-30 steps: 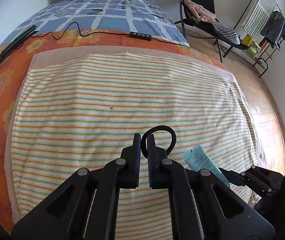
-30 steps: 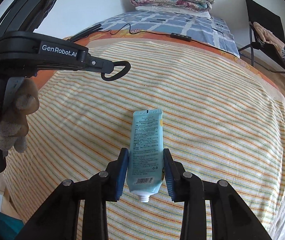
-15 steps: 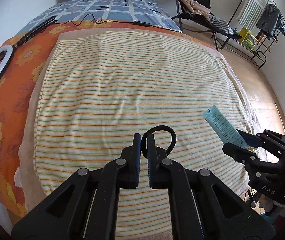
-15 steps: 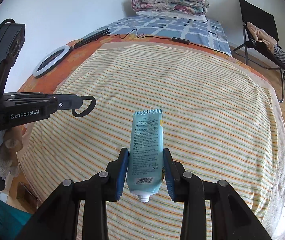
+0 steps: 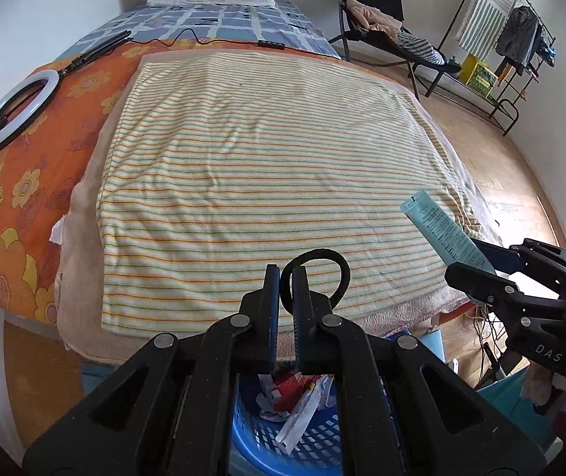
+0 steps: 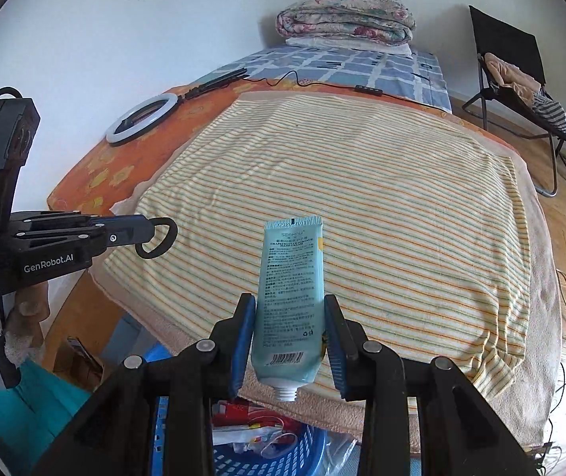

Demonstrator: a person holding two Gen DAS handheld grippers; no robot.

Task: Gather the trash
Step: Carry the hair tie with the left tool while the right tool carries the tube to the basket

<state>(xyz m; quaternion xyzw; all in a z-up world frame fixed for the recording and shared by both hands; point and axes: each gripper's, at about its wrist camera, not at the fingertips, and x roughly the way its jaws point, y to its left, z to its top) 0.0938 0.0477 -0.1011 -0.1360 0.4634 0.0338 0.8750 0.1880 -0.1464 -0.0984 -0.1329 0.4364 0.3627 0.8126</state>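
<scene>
My left gripper (image 5: pixel 286 281) is shut on a black hair tie (image 5: pixel 334 267) and holds it in the air past the foot edge of the bed, above a blue basket (image 5: pixel 314 444) of wrappers. It also shows in the right wrist view (image 6: pixel 146 234), with the hair tie (image 6: pixel 160 238). My right gripper (image 6: pixel 289 317) is shut on a light blue cream tube (image 6: pixel 289 289), cap end toward the camera, above the same basket (image 6: pixel 279 456). The tube also shows in the left wrist view (image 5: pixel 441 234), to the right of my left gripper.
The bed carries a striped towel (image 5: pixel 259 174) over an orange floral sheet (image 5: pixel 9 198). A white ring light (image 5: pixel 17 111) and a black cable (image 5: pixel 203 39) lie at the far left. A folded quilt (image 6: pixel 344 20), a black chair (image 6: pixel 517 67) and a clothes rack (image 5: pixel 513 39) stand beyond.
Both grippers have pulled back from over the towel to beyond the foot edge of the bed, each holding its item. The blue basket has come into view below them.
</scene>
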